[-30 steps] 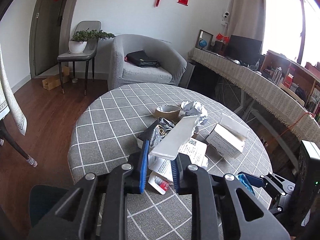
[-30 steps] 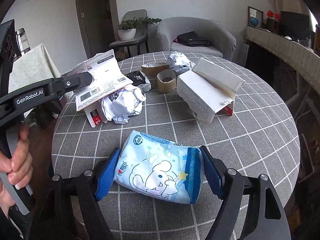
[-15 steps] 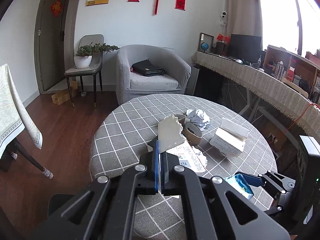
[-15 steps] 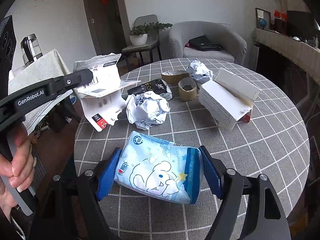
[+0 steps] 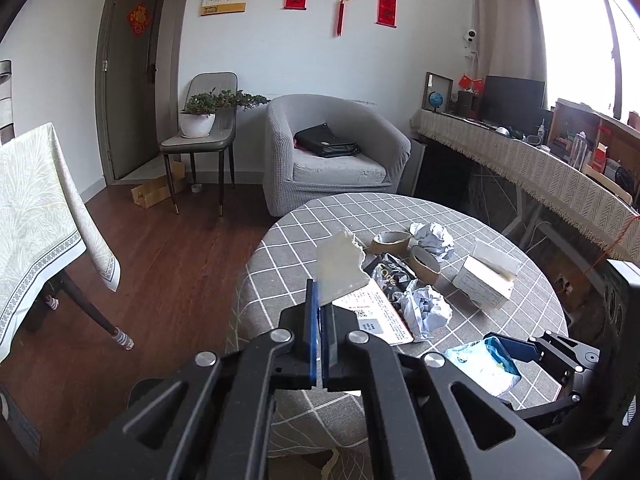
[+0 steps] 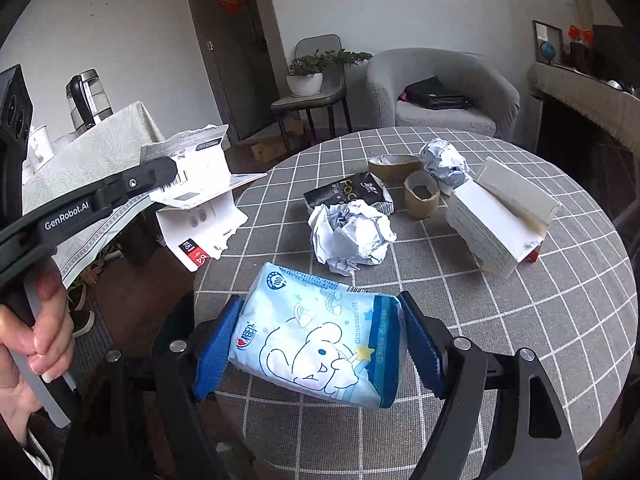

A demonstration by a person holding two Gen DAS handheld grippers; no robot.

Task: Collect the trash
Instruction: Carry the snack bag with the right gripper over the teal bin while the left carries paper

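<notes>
My left gripper (image 5: 319, 308) is shut on a torn, flattened white carton (image 5: 340, 268), held in the air off the left edge of the round checked table (image 6: 520, 320). In the right wrist view that gripper (image 6: 170, 170) and the carton (image 6: 200, 200) hang at the left, with a person's hand on the handle. My right gripper (image 6: 320, 302) holds a light blue tissue pack (image 6: 320, 344) between wide jaws, just above the table's near edge. A crumpled paper ball (image 6: 352, 236), a black wrapper (image 6: 348, 196), two cardboard tape cores (image 6: 420, 196), another paper ball (image 6: 444, 160) and a white box (image 6: 496, 224) lie on the table.
A second table with a pale cloth (image 5: 36, 216) stands to the left, and a kettle (image 6: 86, 96) is on it. Wooden floor (image 5: 168, 280) lies between the tables. A grey armchair (image 5: 332, 156) and a chair with a potted plant (image 5: 200, 120) stand behind.
The left jaws shut on the carton and carried it up and left, off the table. The right gripper rose a little with the tissue pack still in it.
</notes>
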